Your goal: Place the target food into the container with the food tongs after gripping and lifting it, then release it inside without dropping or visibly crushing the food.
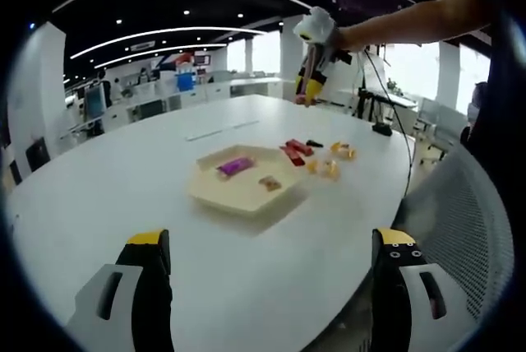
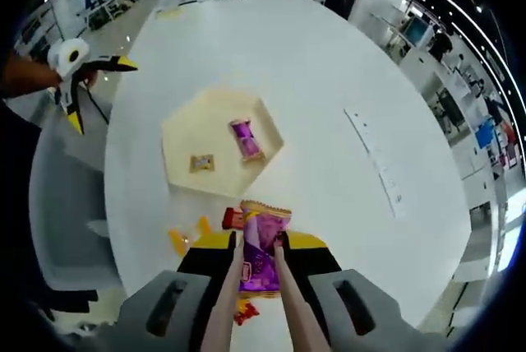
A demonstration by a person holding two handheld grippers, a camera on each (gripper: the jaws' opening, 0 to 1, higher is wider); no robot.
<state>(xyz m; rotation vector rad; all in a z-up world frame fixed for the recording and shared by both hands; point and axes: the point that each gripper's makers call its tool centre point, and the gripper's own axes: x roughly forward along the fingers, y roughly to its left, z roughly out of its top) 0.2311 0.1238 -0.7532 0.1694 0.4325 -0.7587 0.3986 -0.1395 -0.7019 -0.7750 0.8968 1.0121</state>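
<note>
Purple snack packet sits pinched in the tongs the right gripper clamps; left gripper gapes wide

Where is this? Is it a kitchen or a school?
Probably a big open office, not a kitchen. A large white table stands in front, rows of desks with screens line the back, and long ceiling light strips curve overhead.

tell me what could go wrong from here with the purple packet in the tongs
The purple packet is pinched only by the thin tongs held in the right gripper, high above the table, so it could slip out before reaching the tray. The tray already holds a purple snack and a small wrapped snack; a careless release might land on them or miss the rim.
</note>
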